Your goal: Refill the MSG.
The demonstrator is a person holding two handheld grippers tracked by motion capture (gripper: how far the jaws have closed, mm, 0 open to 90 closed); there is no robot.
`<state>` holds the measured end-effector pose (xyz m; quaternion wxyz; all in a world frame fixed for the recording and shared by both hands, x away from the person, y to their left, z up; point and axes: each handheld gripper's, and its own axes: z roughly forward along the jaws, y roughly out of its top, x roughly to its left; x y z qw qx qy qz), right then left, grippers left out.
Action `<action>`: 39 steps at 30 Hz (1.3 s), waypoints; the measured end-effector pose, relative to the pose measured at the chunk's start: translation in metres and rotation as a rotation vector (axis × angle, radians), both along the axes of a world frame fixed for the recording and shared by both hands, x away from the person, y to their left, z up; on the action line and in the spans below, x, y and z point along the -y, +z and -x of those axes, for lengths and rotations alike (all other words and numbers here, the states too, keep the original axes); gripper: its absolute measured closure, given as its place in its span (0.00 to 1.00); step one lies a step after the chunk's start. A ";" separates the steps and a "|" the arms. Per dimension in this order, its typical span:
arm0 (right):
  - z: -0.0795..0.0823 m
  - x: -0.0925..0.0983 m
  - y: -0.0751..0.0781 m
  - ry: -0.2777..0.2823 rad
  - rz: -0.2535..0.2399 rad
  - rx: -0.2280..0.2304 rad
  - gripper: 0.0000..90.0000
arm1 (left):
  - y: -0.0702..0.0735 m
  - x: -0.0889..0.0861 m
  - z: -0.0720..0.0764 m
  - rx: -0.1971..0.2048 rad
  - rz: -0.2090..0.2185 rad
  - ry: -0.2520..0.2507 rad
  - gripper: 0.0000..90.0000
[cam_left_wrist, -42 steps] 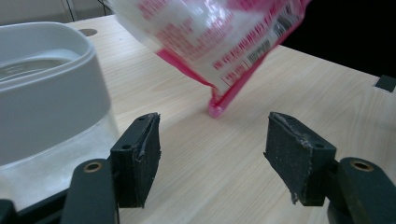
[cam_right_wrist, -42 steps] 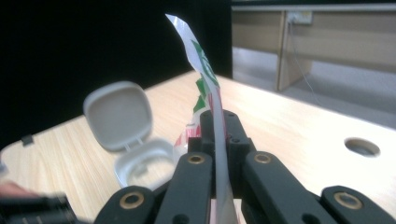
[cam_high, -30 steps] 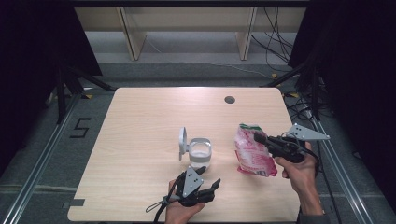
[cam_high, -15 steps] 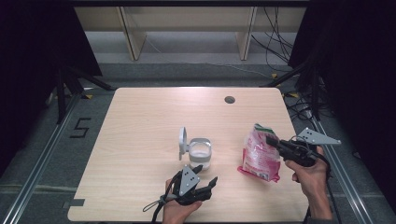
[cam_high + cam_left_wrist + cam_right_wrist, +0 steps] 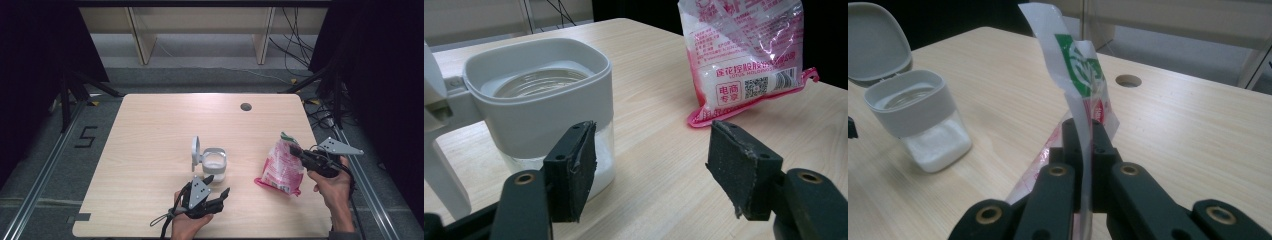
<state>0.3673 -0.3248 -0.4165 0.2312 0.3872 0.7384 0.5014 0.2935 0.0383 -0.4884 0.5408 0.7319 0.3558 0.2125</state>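
Note:
A white container point(image 5: 214, 167) with its flip lid point(image 5: 195, 151) open stands mid-table, white powder inside. My left gripper point(image 5: 218, 184) rests open just in front of it near the table's front edge. In the left gripper view the container point(image 5: 539, 100) sits beside the left jaw, and nothing lies between the gripper's point(image 5: 651, 145) pads. A pink plastic bag point(image 5: 282, 167) of white granules leans on the table at the right. My right gripper point(image 5: 296, 150) is shut on its top edge. In the right gripper view the bag's film point(image 5: 1078, 70) rises from between the closed gripper point(image 5: 1083, 131).
The light wooden table point(image 5: 160, 130) has a round cable hole point(image 5: 245, 106) at the back right. Dark floor with rails surrounds it, and cables lie beyond the right edge. The bag lies close to the table's right edge.
My right hand has carried the bag to the right and slightly lower, farther from the container. The left gripper and the container have stayed where they were.

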 end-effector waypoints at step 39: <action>-0.022 -0.004 -0.036 -0.085 0.118 -0.112 0.97 | 0.001 -0.020 -0.008 0.014 -0.039 0.008 0.37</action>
